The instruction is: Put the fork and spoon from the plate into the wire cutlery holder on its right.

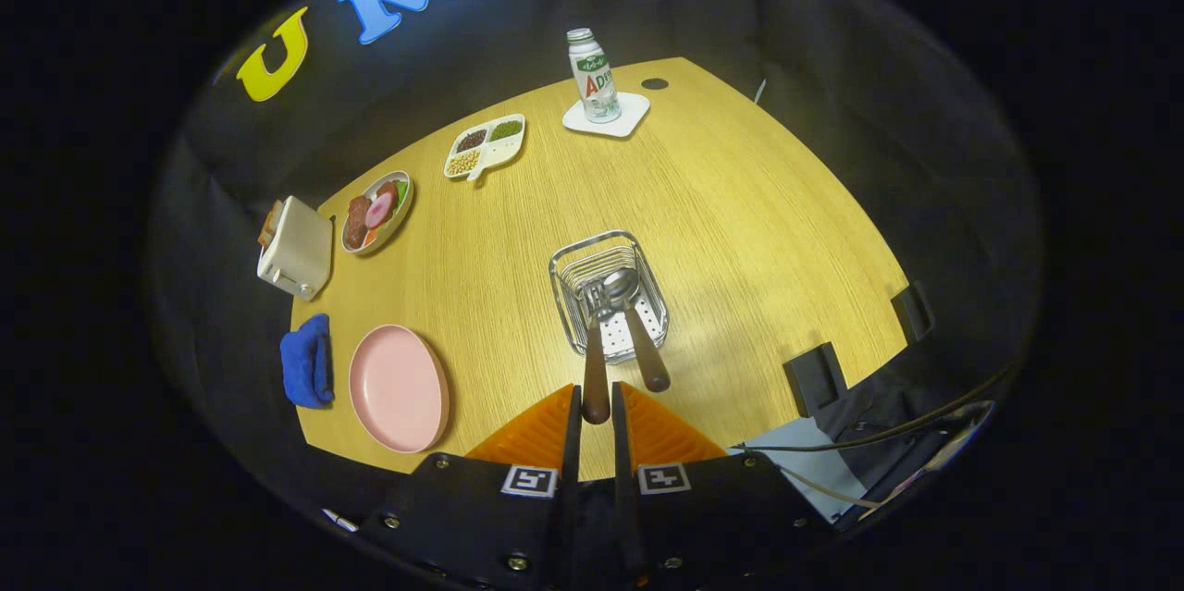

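The gripper is pinching the fork by its handle end, fingers nearly closed on it, while the fork's head is resting inside the wire holder beside the spoon. The pink plate is lying bare. If the fingers are letting go while the fork is leaning this far, its overhanging handle could be tipping it out or nudging the spoon loose.

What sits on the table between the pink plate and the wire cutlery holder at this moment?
Nothing: in the gripper view the table is bare between the pink plate and the wire cutlery holder. The hand-held gripper pinches the fork handle.
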The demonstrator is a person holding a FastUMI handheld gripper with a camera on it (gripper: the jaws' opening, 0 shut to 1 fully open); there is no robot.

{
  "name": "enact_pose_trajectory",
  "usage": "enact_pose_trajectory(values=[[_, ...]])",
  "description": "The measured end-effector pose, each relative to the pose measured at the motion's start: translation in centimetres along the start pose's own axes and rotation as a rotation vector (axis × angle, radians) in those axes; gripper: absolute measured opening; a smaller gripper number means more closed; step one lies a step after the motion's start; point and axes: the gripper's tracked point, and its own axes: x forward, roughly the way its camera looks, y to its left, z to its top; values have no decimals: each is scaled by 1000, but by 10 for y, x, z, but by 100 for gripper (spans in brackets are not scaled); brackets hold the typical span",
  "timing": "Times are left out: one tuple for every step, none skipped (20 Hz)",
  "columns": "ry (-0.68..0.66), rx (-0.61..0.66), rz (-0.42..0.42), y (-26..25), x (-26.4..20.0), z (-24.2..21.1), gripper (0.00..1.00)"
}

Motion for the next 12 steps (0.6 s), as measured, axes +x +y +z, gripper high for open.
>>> enact_pose_trajectory(values=[[-19,1,-2,0,-4,4,18],[-48,1,-6,0,-8,10,18],[-84,-1,-11,0,-12,18,18],[-128,-2,-12,1,-18,27,18],[-181,-1,-10,4,-25,38,18],[-240,0,-6,6,-33,50,18],[-302,0,-5,8,-43,64,18],[-368,-6,-8,9,-55,76,18],[-435,-21,-17,11,-68,90,18],[-500,-44,-33,11,-80,103,18],[-566,-71,-46,14,-96,115,18],[-628,-92,-56,19,-111,128,17]])
